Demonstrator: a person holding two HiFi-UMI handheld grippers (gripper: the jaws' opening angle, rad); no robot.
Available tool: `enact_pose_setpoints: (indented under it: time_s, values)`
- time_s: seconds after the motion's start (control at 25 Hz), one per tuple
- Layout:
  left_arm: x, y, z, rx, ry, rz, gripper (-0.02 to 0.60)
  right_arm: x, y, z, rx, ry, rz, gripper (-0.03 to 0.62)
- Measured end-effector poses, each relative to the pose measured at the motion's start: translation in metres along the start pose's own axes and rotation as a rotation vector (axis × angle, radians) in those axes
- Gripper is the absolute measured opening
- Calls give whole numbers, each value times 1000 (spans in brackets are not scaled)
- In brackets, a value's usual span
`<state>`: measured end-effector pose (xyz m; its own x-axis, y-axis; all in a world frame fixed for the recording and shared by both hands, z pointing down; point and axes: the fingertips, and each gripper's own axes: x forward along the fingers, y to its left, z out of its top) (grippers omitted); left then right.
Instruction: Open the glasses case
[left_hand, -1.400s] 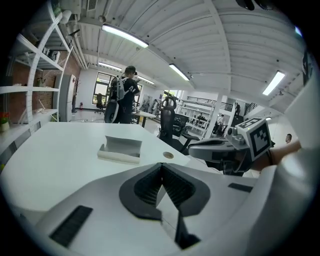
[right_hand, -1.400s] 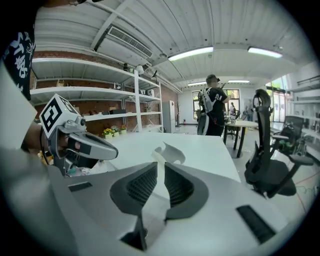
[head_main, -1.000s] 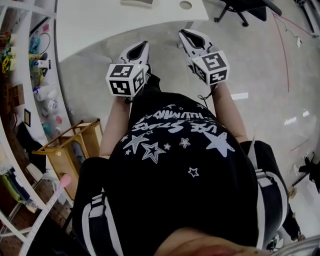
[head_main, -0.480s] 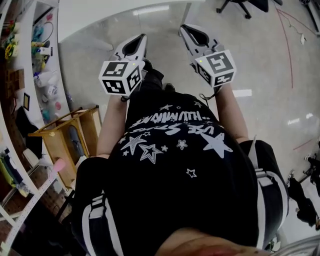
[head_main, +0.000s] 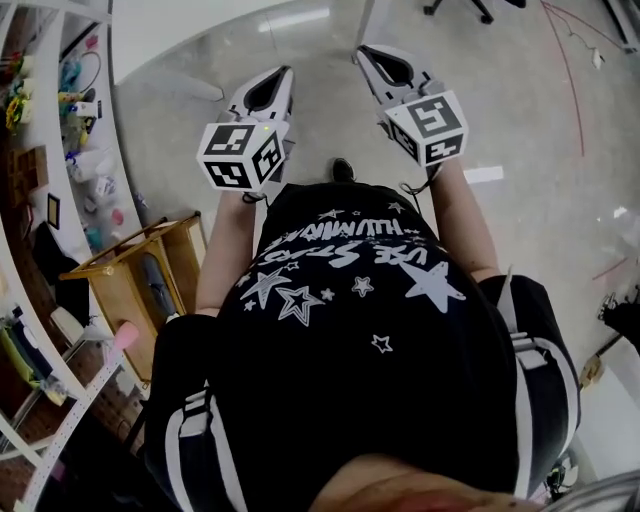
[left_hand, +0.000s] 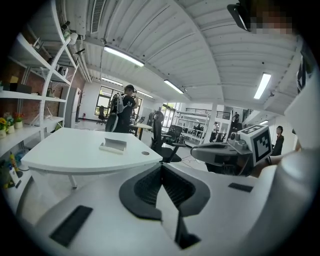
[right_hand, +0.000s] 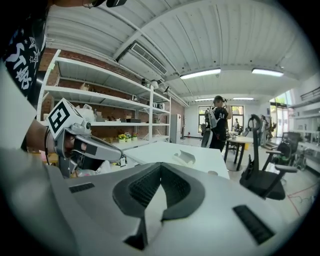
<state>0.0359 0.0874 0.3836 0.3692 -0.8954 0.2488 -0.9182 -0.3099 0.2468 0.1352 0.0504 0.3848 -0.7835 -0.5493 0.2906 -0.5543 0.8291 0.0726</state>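
Head view: left gripper (head_main: 281, 79) and right gripper (head_main: 371, 57) hover side by side over the floor (head_main: 520, 110); left gripper view: jaws pressed together, empty, glasses case (left_hand: 113, 146) lying on the white table (left_hand: 65, 152) well ahead; right gripper view: jaws closed on nothing.

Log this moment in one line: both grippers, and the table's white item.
left gripper: shut, empty | right gripper: shut, empty | white item: on table, untouched

The left gripper (head_main: 278, 78) and right gripper (head_main: 372, 55) had pale grey shells, black ribbed pads (left_hand: 145, 187) lining the jaws and, behind the jaws, a white cube (head_main: 243, 155) bearing black square markers. The person wore a black T-shirt (head_main: 350, 300) printed with white stars and lettering, and black trousers (head_main: 195, 440) with white stripes.
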Motion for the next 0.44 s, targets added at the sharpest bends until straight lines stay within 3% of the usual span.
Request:
enact_pose_setpoints:
  time_s: [0.44]
  values:
    - [-90, 13, -17, -37, -17, -9, 12, -17, 84, 2, 22, 32, -36, 9]
